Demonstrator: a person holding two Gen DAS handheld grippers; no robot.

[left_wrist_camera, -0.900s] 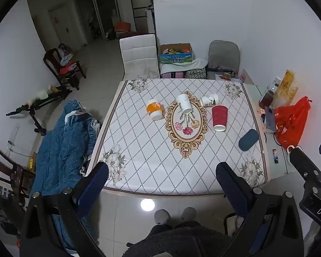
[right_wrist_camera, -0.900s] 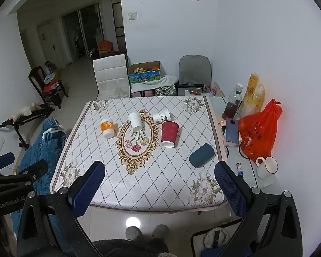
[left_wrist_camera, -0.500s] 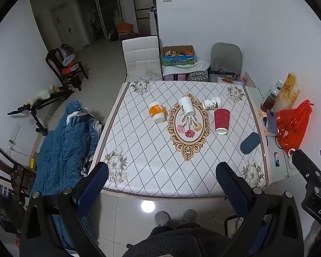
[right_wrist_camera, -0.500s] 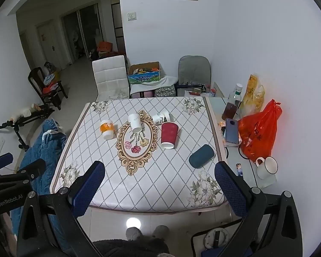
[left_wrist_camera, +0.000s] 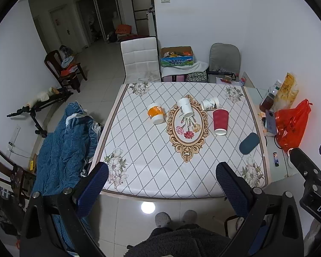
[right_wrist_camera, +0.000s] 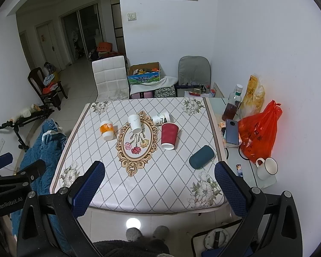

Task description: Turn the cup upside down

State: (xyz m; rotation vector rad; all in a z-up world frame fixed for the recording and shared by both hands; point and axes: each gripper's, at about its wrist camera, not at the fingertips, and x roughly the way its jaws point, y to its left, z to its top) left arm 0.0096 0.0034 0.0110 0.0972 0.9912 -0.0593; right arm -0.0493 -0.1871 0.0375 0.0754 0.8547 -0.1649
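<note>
**Both grippers high over table, nothing held**

While both views have pulled back slightly since earlier frames, cups haven't moved. Left gripper (left_wrist_camera: 161, 184) and right gripper (right_wrist_camera: 159, 182) fingers spread wide, empty. Red cup (right_wrist_camera: 169, 136), white cup (right_wrist_camera: 135, 123), orange cup (right_wrist_camera: 107, 129) and printed cup (right_wrist_camera: 161, 118) sit mid-table (right_wrist_camera: 109, 184). Upright or tipped: unclear. Finger bases cut off by frame.

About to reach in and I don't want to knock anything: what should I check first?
1. Left gripper open and empty: ok.
2. Right gripper open and empty: ok.
3. Red cup apart from the dark case: ok.
4. Red cup clear of the small white cup behind it: cannot tell.
5. Red cup's mouth up or down: cannot tell.
</note>
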